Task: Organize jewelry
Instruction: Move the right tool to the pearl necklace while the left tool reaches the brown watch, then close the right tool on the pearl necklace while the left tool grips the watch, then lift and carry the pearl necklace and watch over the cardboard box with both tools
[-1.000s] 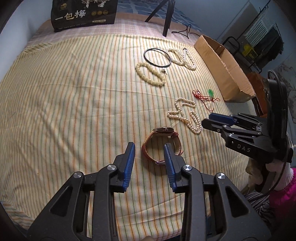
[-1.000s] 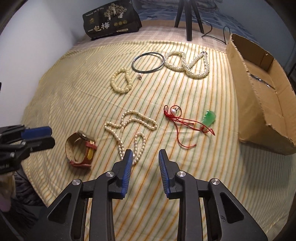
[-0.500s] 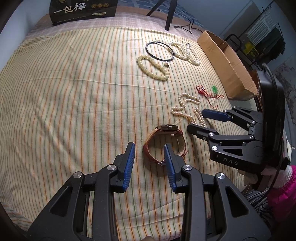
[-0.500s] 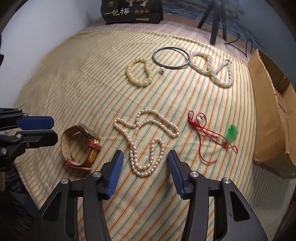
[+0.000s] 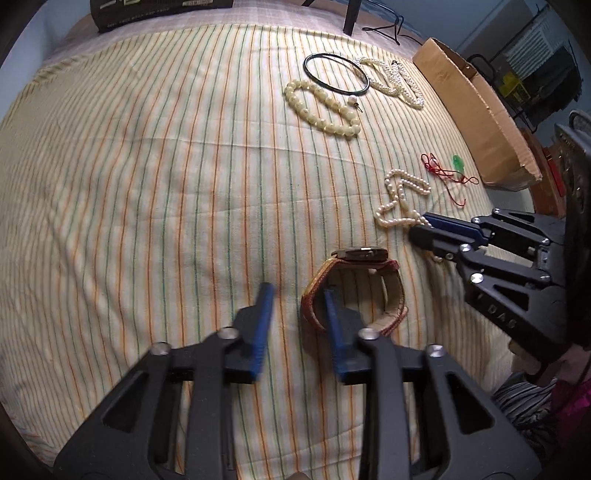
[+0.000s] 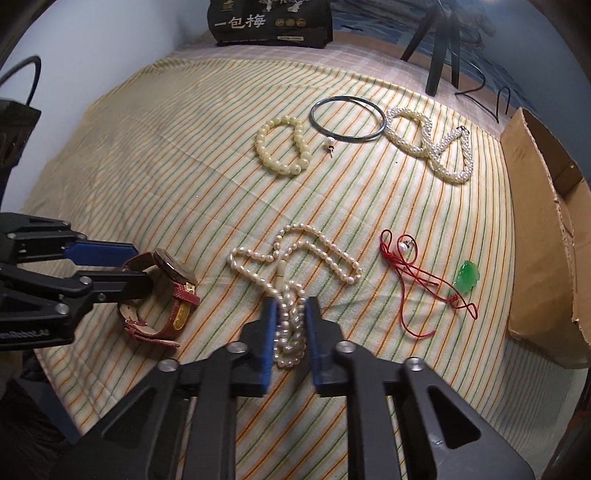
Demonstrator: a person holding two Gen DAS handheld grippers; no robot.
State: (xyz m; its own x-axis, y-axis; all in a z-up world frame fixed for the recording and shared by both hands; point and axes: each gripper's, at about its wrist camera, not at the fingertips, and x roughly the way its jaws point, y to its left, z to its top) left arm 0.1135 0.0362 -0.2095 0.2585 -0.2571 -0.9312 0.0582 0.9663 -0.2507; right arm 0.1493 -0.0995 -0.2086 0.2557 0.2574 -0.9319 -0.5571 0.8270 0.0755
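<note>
Blue-padded right tongs (image 6: 290, 325) squeeze the near loop of a white pearl necklace (image 6: 295, 258) on the striped bedspread (image 6: 166, 147). To the left, the released left tongs (image 5: 295, 314) straddle the strap of a red-brown leather watch (image 5: 354, 284), one finger inside the loop. Farther right lies a red cord with green pendant (image 6: 424, 273); beyond, a cream bead bracelet (image 6: 282, 146), dark bangle (image 6: 349, 118) and cardboard box (image 6: 543, 206).

black bag (image 6: 271, 22): top got cut off by the frame, so we only read part of the print.
cardboard box (image 6: 546, 236): ran off the right edge, and we couldn't see inside.
left gripper (image 5: 297, 308): fingertips were motion-blurred.
pearl necklace (image 5: 400, 206): near end was hidden behind the right gripper (image 5: 424, 230).
watch (image 6: 166, 295): strap was partly covered by a finger.
</note>
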